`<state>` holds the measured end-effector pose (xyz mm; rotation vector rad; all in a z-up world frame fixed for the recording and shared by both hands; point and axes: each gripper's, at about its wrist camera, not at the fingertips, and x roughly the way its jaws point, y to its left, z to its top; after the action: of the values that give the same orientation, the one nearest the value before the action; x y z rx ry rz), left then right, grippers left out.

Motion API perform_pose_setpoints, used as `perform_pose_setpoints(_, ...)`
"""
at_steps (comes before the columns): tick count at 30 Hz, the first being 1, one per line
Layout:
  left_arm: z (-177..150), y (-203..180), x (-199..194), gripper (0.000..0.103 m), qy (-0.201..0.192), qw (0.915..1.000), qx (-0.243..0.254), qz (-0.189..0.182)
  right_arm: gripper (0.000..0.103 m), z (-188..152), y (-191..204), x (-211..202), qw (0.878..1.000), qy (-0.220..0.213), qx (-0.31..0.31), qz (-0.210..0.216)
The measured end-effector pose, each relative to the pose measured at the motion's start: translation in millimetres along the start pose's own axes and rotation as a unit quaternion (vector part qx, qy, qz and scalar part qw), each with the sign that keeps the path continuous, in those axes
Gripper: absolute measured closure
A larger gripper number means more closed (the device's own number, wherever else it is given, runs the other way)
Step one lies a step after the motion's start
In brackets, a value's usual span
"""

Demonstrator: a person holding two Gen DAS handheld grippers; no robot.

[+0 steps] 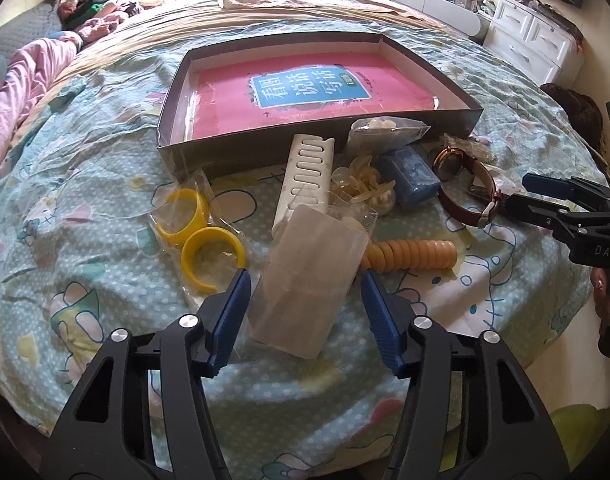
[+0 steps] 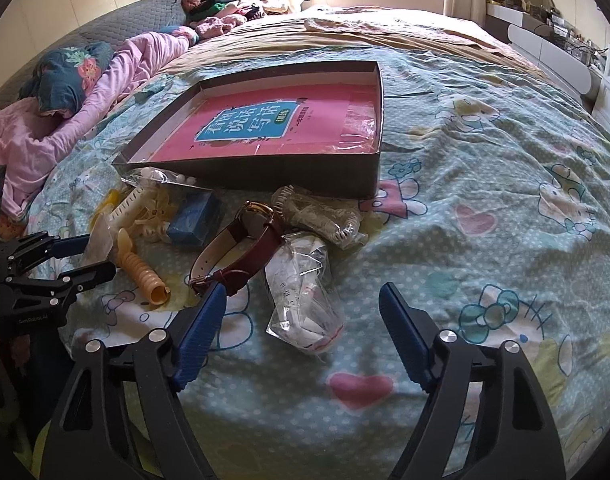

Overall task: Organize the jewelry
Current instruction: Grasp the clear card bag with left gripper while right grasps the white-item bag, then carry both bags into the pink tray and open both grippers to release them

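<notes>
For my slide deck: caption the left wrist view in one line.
Open left gripper poised around a frosted pouch among bagged yellow bangles, a watch and a shallow box on a bed.

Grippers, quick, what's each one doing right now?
Left gripper: open, straddling a frosted pouch, not clamped.
Right gripper: open, holding nothing.

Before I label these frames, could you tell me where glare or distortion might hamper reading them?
Left wrist view: the window is blown out white, and fisheye bends the box rim. Right wrist view: glare streaks the plastic over the pink book, and the bed bulges outward.
</notes>
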<state>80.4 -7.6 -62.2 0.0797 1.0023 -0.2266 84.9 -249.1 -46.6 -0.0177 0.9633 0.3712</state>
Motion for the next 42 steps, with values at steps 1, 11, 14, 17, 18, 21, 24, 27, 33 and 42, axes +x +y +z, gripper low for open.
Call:
perform_pose_setpoints(1, 0.1, 0.4, 1.0, 0.063, 0.001, 1.0000, -0.002, -0.003, 0.036, -0.3, 0.2, 1.5, 1.000, 0.001, -0.001, 0.003)
perform_pose_setpoints(11, -1.9, 14.0, -2.8, 0.066, -0.003, 0.9984, -0.041, -0.037, 0.071, -4.6, -4.5, 5.4, 1.000, -0.004, -0.012, 0.022)
perform_pose_setpoints(14, -4.1, 20.8, -9.7, 0.066, -0.005, 0.9970, -0.060, -0.049, 0.073, -6.3, -9.5, -2.5, 1.000, -0.012, -0.003, 0.028)
perform_pose_setpoints(17, -4.5, 26.7, -21.2, 0.066, -0.018, 0.9960, -0.071, -0.051, 0.075, -5.6, -14.8, -16.5, 0.999, -0.027, 0.002, 0.028)
perform_pose_setpoints(18, -3.3, 28.5, -24.5, 0.066, -0.023, 0.9956, -0.074, -0.052, 0.077, -4.7, -15.9, -21.0, 0.999, -0.033, 0.004, 0.027)
perform_pose_setpoints(21, 2.3, 34.6, -34.6, 0.066, -0.040, 0.9949, -0.080, -0.047, 0.077, -0.3, -22.5, -33.1, 0.998, -0.051, 0.009, 0.020)
perform_pose_setpoints(24, 9.1, 43.0, -40.7, 0.066, -0.052, 0.9939, -0.089, -0.039, 0.077, 5.7, -27.8, -42.9, 0.997, -0.068, 0.014, 0.017)
perform_pose_setpoints(27, 17.3, 53.8, -46.5, 0.066, -0.064, 0.9926, -0.098, -0.031, 0.077, 14.2, -29.4, -50.9, 0.996, -0.085, 0.012, 0.014)
perform_pose_setpoints(33, 36.3, 72.7, -55.8, 0.066, -0.093, 0.9883, -0.118, -0.023, 0.077, 33.8, -23.1, -56.3, 0.994, -0.109, 0.005, 0.018)
perform_pose_setpoints(42, 62.3, 84.6, -48.1, 0.066, -0.106, 0.9852, -0.133, -0.023, 0.077, 57.1, -7.0, -44.5, 0.992, -0.126, -0.009, 0.029)
